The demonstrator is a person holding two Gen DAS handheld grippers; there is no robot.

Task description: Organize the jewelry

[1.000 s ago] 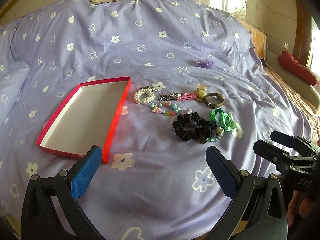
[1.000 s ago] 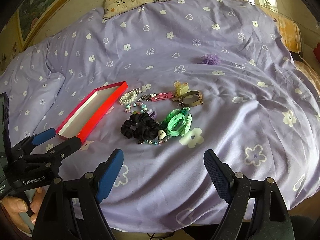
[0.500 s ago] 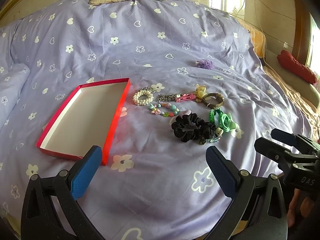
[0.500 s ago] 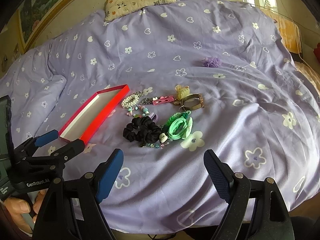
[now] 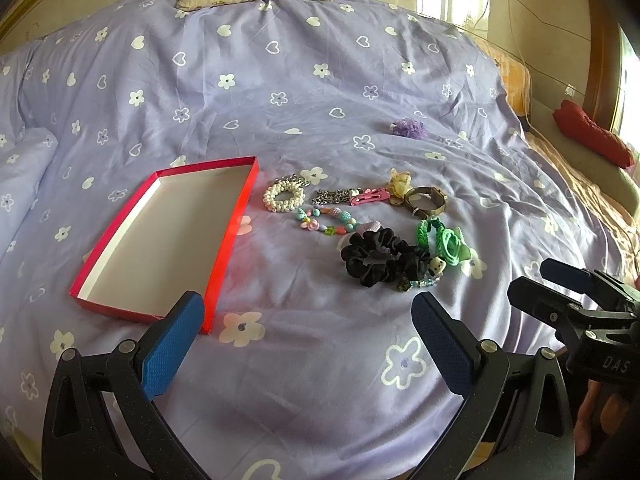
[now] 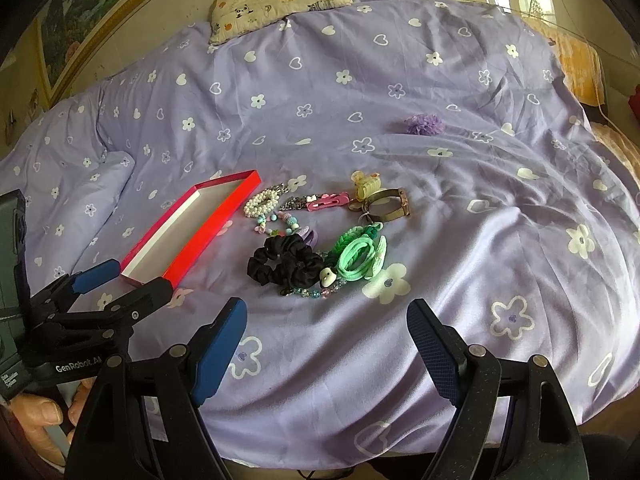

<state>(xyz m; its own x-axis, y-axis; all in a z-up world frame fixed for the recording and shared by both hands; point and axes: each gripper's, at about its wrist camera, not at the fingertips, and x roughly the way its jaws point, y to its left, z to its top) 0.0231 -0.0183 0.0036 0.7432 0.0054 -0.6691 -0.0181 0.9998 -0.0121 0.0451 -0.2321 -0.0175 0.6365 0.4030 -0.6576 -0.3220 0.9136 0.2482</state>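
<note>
Bottom of frame: left tongs (image 5: 306, 334) and right tongs (image 6: 326, 338), both spread wide, holding nothing, hovering over bed (image 5: 320, 380). Frame centre: jewelry heap, black scrunchie (image 5: 380, 258), green bands (image 5: 446, 240), pearl bracelet (image 5: 281, 196), none touched. Left of centre: red tray (image 5: 234, 216) bare inside. Farther, upper right: purple scrunchie (image 5: 409, 128) alone. Judgement: sorting not begun; all pieces remain.

Both cameras sit slightly nearer the jewelry. In the right wrist view the black scrunchie (image 6: 286, 266) and red box (image 6: 192, 228) have drifted right and lower. In the left wrist view they have hardly moved.
</note>
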